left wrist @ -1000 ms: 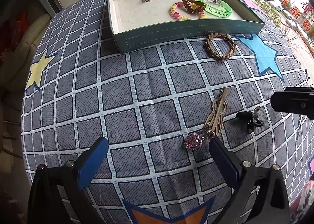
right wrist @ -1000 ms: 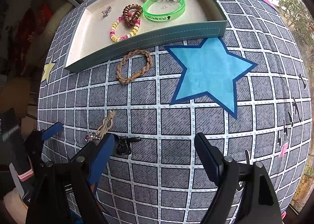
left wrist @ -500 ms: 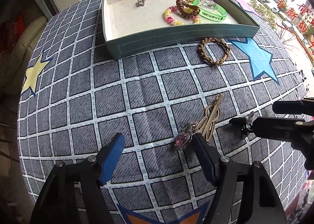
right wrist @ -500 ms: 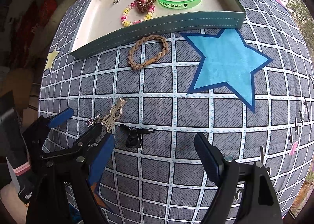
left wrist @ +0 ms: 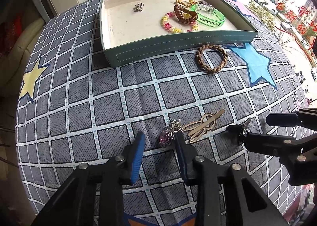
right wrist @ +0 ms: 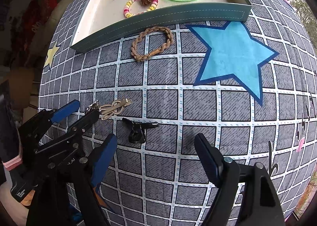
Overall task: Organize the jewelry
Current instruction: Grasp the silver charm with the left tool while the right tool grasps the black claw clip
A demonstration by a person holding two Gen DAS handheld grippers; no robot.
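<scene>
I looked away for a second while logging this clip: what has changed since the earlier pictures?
The left gripper narrowed and moved in on the pink heart brooch, jaws still apart. The right gripper advanced toward the black hair clip, open. The braided bracelet, gold clip and tray stayed put.

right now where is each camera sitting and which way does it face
Left wrist: rides on the left claw, looking forward across the checked cloth to the tray; its own two fingers show, the pink gem charm between them, and the right claw enters at right.
Right wrist: rides on the right claw, low over the black clip; the left claw shows at left.
Both see the tray, braided band, gold clip and black clip.
</scene>
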